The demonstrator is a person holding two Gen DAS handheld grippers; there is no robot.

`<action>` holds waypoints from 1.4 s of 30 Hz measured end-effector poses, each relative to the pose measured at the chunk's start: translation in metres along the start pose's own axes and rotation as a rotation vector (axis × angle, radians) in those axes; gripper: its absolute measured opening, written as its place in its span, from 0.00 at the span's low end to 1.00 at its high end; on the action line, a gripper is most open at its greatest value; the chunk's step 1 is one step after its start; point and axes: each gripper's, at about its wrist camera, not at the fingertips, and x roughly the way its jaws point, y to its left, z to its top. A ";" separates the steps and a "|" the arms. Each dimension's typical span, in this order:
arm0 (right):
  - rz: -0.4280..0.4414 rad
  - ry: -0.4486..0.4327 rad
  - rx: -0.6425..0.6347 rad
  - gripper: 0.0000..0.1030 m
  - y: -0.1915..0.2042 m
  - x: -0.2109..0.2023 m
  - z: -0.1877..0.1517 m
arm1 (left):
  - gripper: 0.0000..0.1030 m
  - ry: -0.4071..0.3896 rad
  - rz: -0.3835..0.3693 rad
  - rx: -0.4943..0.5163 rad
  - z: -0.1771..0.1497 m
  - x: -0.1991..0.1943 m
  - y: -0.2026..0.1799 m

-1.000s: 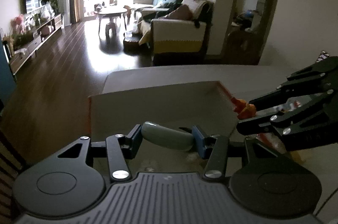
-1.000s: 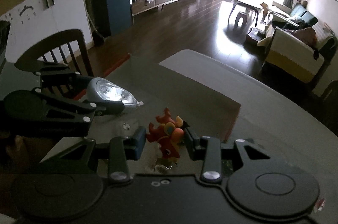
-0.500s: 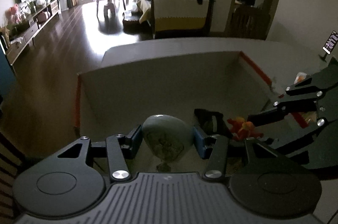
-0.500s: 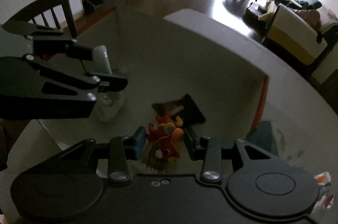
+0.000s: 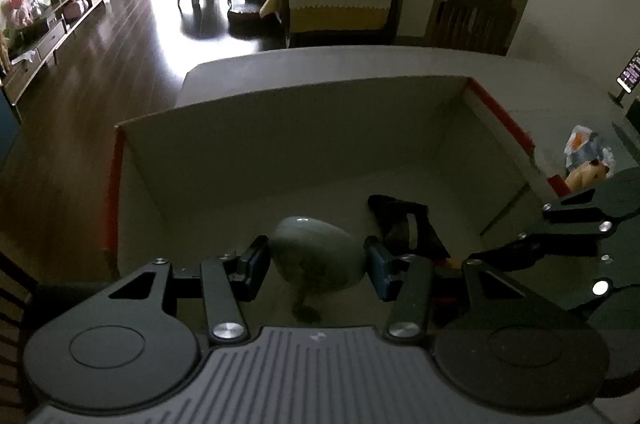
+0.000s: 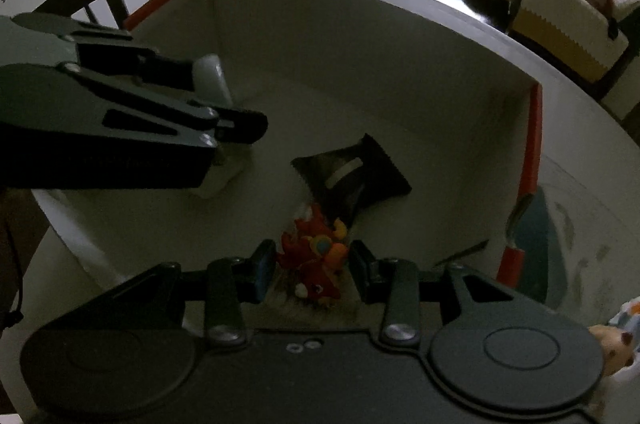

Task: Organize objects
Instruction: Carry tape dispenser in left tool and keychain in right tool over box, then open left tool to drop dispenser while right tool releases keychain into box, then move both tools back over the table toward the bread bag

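the left gripper was lowered inside the open cardboard box, its 2 blue-padded fingers pressed against the sides of a pale grey-green rounded object. the object sat squarely between the jaws, its dome projecting forward beyond the fingertips. in the right wrist view the same object appeared as a pale slab standing upright in the left gripper, low over the box floor; contact with the floor could not be confirmed.

the right gripper was also inside the box, jaws narrowed onto a red and orange toy figure. the figure filled the gap between both pads, its head forward of the tips, close above the box floor.

a black flat pouch lay on the box floor just ahead of the toy, between the 2 grippers.

outside the box, beyond its red-edged right wall, a small tan plush animal rested on the table.
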 end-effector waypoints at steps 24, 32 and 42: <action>0.109 -0.182 0.025 0.61 -0.014 -0.087 -0.027 | 0.62 0.004 0.015 -0.043 -0.015 -0.040 -0.012; 0.127 -0.242 0.032 0.64 -0.021 -0.122 -0.048 | 0.64 -0.079 0.016 -0.040 -0.019 -0.085 -0.034; 0.135 -0.301 0.045 0.72 -0.043 -0.161 -0.091 | 0.70 -0.130 -0.023 -0.042 -0.025 -0.122 -0.087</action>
